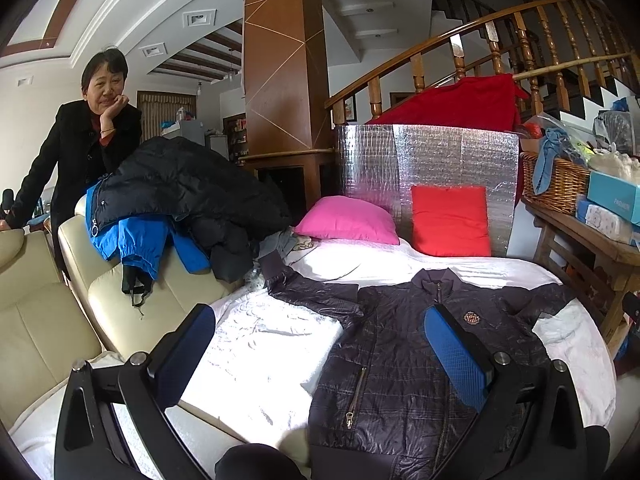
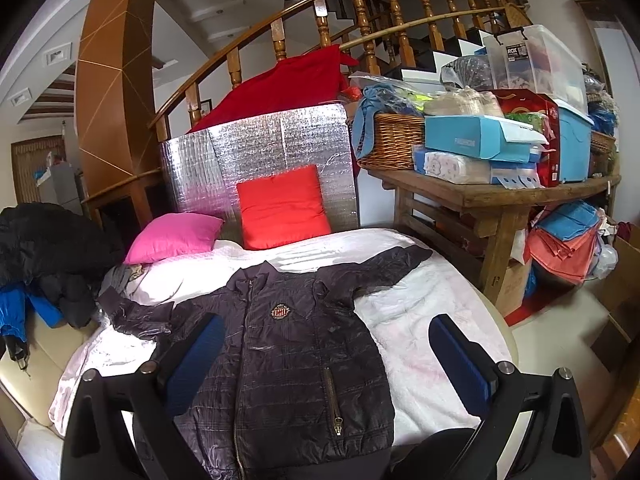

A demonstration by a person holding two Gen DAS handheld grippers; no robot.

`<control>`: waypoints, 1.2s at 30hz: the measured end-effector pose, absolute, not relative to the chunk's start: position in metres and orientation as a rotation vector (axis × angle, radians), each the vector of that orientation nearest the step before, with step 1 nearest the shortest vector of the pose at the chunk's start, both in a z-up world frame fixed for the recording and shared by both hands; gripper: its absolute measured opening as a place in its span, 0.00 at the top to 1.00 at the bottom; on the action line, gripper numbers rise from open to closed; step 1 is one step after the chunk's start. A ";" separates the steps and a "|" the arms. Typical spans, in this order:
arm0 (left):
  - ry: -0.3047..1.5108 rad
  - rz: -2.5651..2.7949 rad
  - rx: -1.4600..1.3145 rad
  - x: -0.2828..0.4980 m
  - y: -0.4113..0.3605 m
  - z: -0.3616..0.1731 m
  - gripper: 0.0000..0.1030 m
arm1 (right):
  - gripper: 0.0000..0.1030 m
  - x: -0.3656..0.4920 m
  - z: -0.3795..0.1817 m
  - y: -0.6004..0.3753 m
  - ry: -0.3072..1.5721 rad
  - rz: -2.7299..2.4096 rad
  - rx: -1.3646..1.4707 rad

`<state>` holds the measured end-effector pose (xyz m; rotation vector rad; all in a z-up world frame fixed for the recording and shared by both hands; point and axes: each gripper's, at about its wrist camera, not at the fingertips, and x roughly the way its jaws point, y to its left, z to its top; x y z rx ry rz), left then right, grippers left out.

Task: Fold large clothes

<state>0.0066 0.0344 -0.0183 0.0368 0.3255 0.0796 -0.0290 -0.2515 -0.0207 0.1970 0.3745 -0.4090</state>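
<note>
A dark quilted zip jacket (image 1: 400,364) with a chest badge lies flat, front up, on the white-covered bed (image 1: 264,344), both sleeves spread out. It also shows in the right wrist view (image 2: 288,360). My left gripper (image 1: 320,344) is open and empty, held above the jacket's lower left side. My right gripper (image 2: 328,352) is open and empty, held above the jacket's lower right side. Neither gripper touches the cloth.
A heap of dark and blue coats (image 1: 180,204) lies on a cream sofa (image 1: 44,320) at the left, with a person (image 1: 88,136) leaning behind it. A pink pillow (image 1: 348,220) and a red pillow (image 1: 450,220) sit at the bed's head. A cluttered wooden table (image 2: 496,196) stands right.
</note>
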 end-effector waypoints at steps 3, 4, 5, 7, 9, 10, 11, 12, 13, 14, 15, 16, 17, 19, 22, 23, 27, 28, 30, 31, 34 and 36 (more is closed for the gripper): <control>0.325 0.080 0.033 0.006 0.036 -0.018 0.00 | 0.00 -0.028 -0.020 -0.248 0.377 -0.402 0.191; 0.325 0.080 0.034 0.006 0.035 -0.018 0.00 | 0.00 -0.028 -0.020 -0.247 0.378 -0.401 0.185; 0.326 0.081 0.033 0.006 0.036 -0.018 0.00 | 0.00 -0.027 -0.020 -0.245 0.378 -0.399 0.179; 0.326 0.080 0.026 0.006 0.038 -0.019 0.00 | 0.00 -0.026 -0.021 -0.242 0.382 -0.391 0.174; 0.327 0.081 0.023 0.006 0.040 -0.019 0.00 | 0.00 -0.024 -0.022 -0.239 0.388 -0.385 0.164; 0.327 0.081 0.021 0.006 0.041 -0.019 0.00 | 0.00 -0.024 -0.023 -0.238 0.390 -0.384 0.161; 0.328 0.081 0.018 0.006 0.042 -0.019 0.00 | 0.00 -0.023 -0.023 -0.237 0.393 -0.382 0.158; 0.328 0.082 0.016 0.006 0.042 -0.019 0.00 | 0.00 -0.023 -0.023 -0.236 0.394 -0.379 0.157; 0.329 0.083 0.015 0.007 0.043 -0.019 0.00 | 0.00 -0.023 -0.024 -0.235 0.394 -0.377 0.156; 0.329 0.083 0.015 0.007 0.043 -0.019 0.00 | 0.00 -0.023 -0.024 -0.234 0.395 -0.377 0.154; 0.329 0.083 0.014 0.007 0.044 -0.019 0.00 | 0.00 -0.023 -0.024 -0.233 0.395 -0.377 0.152; 0.329 0.083 0.013 0.007 0.044 -0.019 0.00 | 0.00 -0.023 -0.024 -0.233 0.395 -0.377 0.152; 0.329 0.085 0.013 0.007 0.044 -0.019 0.00 | 0.00 -0.023 -0.024 -0.233 0.395 -0.377 0.153; 0.332 0.086 0.012 0.008 0.044 -0.020 0.00 | 0.00 -0.023 -0.024 -0.233 0.397 -0.377 0.154; 0.335 0.086 0.010 0.008 0.045 -0.021 0.00 | 0.00 -0.022 -0.025 -0.233 0.400 -0.377 0.152; 0.336 0.087 0.010 0.009 0.045 -0.021 0.00 | 0.00 -0.022 -0.025 -0.233 0.400 -0.376 0.151; 0.336 0.087 0.007 0.009 0.045 -0.022 0.00 | 0.00 -0.022 -0.025 -0.232 0.401 -0.377 0.150; 0.336 0.087 0.007 0.009 0.046 -0.022 0.00 | 0.00 -0.022 -0.025 -0.233 0.400 -0.377 0.150; 0.336 0.087 0.007 0.009 0.046 -0.022 0.00 | 0.00 -0.022 -0.025 -0.232 0.400 -0.377 0.150; 0.337 0.086 0.006 0.009 0.046 -0.022 0.00 | 0.00 -0.022 -0.025 -0.233 0.401 -0.377 0.151; 0.342 0.084 0.009 0.012 0.046 -0.024 0.00 | 0.00 -0.021 -0.026 -0.234 0.406 -0.380 0.151; 0.346 0.083 0.015 0.014 0.044 -0.026 0.00 | 0.00 -0.019 -0.028 -0.236 0.409 -0.384 0.150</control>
